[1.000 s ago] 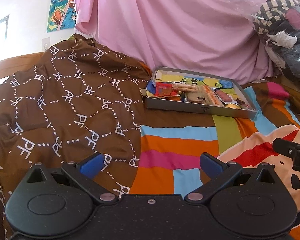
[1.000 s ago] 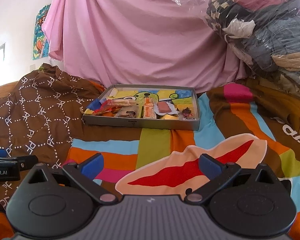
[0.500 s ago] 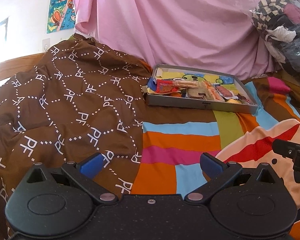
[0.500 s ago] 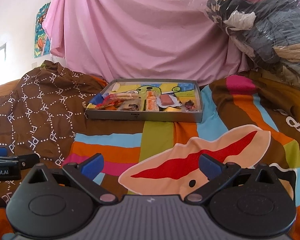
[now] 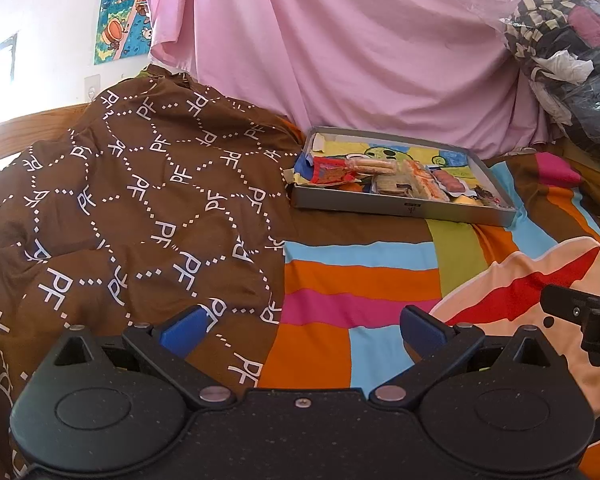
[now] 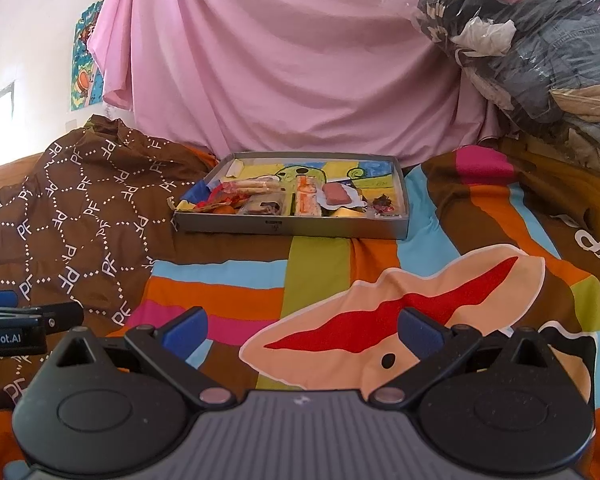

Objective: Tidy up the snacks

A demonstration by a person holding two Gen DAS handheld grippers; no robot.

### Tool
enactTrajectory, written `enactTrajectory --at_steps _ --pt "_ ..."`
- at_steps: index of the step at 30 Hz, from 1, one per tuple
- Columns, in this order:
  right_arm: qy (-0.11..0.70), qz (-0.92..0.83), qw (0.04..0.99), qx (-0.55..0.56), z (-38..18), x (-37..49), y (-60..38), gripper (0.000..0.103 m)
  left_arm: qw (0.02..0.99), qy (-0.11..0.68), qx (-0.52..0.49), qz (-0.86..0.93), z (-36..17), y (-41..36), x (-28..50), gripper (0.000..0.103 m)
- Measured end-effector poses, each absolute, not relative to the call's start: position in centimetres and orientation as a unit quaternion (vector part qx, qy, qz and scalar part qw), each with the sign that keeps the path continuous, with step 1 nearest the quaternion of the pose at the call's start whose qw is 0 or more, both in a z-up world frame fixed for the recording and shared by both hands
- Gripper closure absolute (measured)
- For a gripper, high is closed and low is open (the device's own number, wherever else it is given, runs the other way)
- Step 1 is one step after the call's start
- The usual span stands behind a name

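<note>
A shallow grey tray [image 5: 400, 208] [image 6: 292, 227] lies on the bed at the far side, holding several wrapped snacks [image 5: 396, 180] [image 6: 284, 198] in a row along its near wall. My left gripper [image 5: 302, 326] hovers over the bedspread well short of the tray, open, nothing between its blue pads. My right gripper [image 6: 302, 328] hangs at about the same distance, also open and empty. Each gripper's tip shows at the edge of the other's view.
A brown blanket with white "PF" lettering [image 5: 132, 208] is heaped on the left. The striped bedspread [image 6: 320, 280] spreads between grippers and tray. A pink sheet [image 6: 292, 60] hangs behind, and a clear bag of clothes [image 6: 540, 48] is piled at the right.
Both grippers have drawn back slightly and tilted, so the tray sits a little farther and smaller in view. The jaws stay open.
</note>
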State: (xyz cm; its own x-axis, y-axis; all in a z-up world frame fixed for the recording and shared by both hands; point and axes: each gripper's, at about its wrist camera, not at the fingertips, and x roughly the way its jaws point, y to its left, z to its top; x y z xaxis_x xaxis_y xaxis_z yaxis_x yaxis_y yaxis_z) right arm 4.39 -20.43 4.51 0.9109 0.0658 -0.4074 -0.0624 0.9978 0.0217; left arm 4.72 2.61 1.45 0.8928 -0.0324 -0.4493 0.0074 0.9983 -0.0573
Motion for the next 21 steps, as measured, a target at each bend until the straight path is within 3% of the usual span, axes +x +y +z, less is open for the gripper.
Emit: enactTrajectory --at_steps 21 --pt "0.209 0.034 0.977 0.003 4.48 4.35 -20.38 0.0 0.972 0.233 -0.032 -0.004 1.28 2.57 4.6 0.001"
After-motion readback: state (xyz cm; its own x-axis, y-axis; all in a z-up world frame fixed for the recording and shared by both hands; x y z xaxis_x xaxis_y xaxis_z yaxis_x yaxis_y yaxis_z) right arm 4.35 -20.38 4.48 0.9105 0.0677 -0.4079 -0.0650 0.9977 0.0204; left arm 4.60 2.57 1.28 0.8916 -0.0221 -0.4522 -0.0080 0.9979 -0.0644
